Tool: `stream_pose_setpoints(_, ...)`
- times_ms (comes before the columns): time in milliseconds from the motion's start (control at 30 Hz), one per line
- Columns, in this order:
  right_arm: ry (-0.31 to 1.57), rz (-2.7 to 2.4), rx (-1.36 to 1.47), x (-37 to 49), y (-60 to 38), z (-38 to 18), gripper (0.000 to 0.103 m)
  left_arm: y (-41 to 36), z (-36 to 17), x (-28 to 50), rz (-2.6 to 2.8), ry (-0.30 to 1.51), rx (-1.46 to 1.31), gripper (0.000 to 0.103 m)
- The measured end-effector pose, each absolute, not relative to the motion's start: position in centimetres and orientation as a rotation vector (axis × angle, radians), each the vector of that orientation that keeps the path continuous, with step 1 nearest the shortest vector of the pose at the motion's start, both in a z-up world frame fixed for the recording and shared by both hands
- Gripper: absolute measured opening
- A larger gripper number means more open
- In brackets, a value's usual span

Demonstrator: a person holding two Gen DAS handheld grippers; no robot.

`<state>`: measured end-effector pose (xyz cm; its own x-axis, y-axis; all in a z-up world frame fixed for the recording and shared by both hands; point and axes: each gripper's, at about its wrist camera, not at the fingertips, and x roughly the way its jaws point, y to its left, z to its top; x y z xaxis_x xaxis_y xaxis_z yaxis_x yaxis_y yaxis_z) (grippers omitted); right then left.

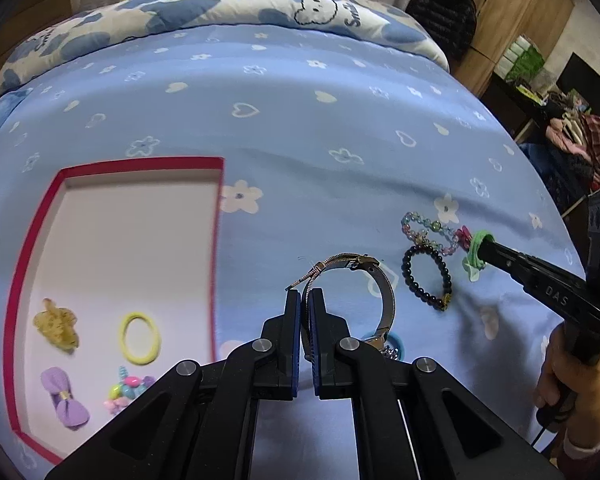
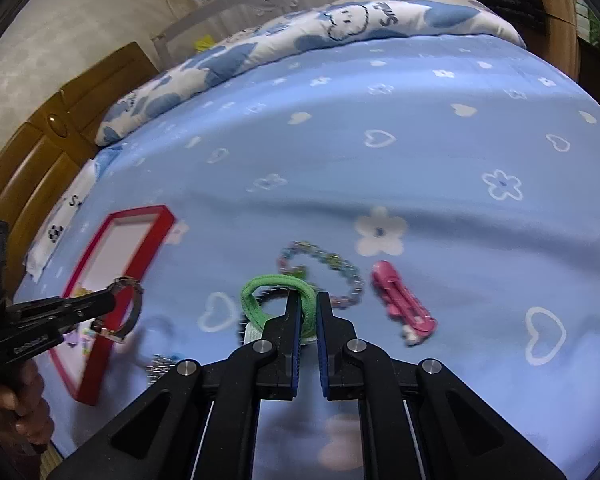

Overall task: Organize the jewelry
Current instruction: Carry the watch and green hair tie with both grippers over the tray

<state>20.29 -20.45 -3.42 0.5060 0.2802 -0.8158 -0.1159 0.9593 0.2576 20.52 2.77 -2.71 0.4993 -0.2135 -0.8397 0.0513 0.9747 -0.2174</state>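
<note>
My left gripper (image 1: 305,296) is shut on the mesh band of a silver watch (image 1: 382,292), which hangs off the blue sheet; in the right wrist view that gripper (image 2: 114,295) and the watch (image 2: 134,308) sit at the left. My right gripper (image 2: 309,298) is shut on a green hair tie (image 2: 266,286), whose loop sticks out to the left of the fingers. In the left wrist view the right gripper (image 1: 485,246) and green tie (image 1: 478,240) are at the right. A red-rimmed box (image 1: 217,240) lies left of the watch.
The box holds an amber claw clip (image 1: 56,322), a yellow hair tie (image 1: 140,338), a purple bow (image 1: 64,398) and coloured beads (image 1: 126,390). On the sheet lie a black bead bracelet (image 1: 428,278), a pastel bead bracelet (image 2: 332,268) and a pink hair clip (image 2: 404,306). A pillow (image 1: 220,8) lies beyond.
</note>
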Motion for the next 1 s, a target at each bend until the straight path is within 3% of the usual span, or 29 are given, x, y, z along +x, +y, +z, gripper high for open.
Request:
stream_pose_setpoints(633,1.028,0.484,0.135,20.6,-7.5,-1.9,0.006,11.6,-0.6,16.0,-0.011,0.989,-0.255,0.003)
stream_pose_setpoints(1000,1.050,0.585,0.098,22.7,-0.6,-2.8,0.007,15.8,-1.2,18.2,0.079,0.982,-0.273,0.003)
